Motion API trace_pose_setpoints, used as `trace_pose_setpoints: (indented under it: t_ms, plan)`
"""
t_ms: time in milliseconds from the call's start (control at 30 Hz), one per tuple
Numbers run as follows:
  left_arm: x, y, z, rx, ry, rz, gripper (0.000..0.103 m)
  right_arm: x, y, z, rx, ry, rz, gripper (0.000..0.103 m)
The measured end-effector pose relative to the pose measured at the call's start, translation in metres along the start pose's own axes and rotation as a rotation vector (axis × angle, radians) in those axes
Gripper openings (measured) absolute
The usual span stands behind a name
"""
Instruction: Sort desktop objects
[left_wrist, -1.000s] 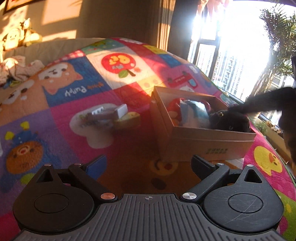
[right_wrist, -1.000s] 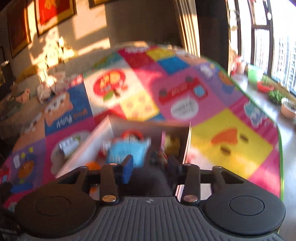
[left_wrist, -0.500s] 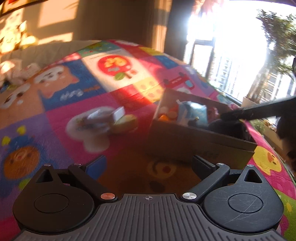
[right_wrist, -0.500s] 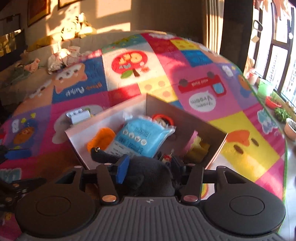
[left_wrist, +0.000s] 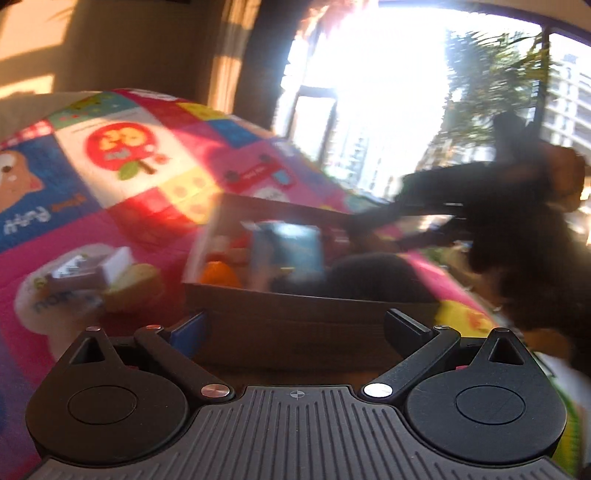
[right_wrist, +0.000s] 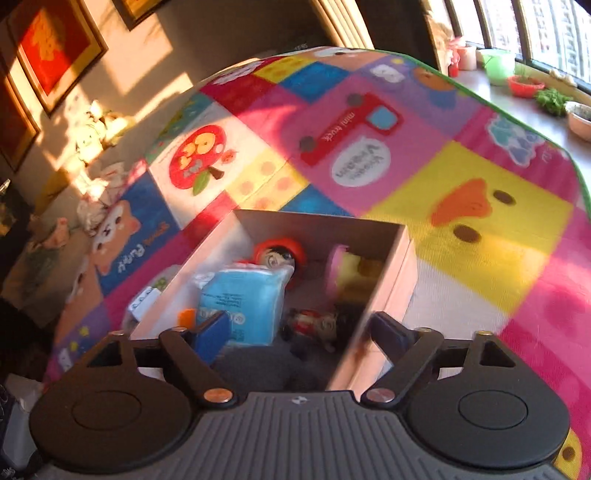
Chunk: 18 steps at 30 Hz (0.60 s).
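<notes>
Cardboard box (right_wrist: 391, 266) sits on the bright patchwork mat (right_wrist: 480, 229), and the right gripper (right_wrist: 295, 332) hovers right over its near end, fingers spread wide with nothing between them. Inside the box: a blue pouch (right_wrist: 243, 299), a red-capped doll (right_wrist: 277, 254), a small figure (right_wrist: 317, 325), a yellow-and-pink block (right_wrist: 351, 269), and a dark plush (right_wrist: 258, 369) at the near end, just under the fingers. Over on the left wrist view, blurred, the left gripper (left_wrist: 295, 328) is low in front of the box wall (left_wrist: 295, 325), also spread and empty. Beside the box on the mat lie a white block (left_wrist: 114, 262) and a yellowish piece (left_wrist: 136, 280), touching.
</notes>
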<state>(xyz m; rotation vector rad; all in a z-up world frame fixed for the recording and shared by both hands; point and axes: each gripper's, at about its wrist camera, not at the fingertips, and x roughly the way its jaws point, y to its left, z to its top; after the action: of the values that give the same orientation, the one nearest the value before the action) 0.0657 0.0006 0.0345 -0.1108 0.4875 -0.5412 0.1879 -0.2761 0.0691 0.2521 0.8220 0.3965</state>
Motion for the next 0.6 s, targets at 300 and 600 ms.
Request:
trace_pose_setpoints:
  t_ms: [300,600]
  plan:
    - [-0.055,0.007,-0.010,-0.076,-0.032,0.391,0.103,0.007,0.075,0.017,-0.311,-0.174,-0.125,0.087]
    - [-0.078,0.061,-0.037,-0.267,0.034,0.580,0.103,0.103,0.249,0.022,-0.649,0.086,0.046,0.091]
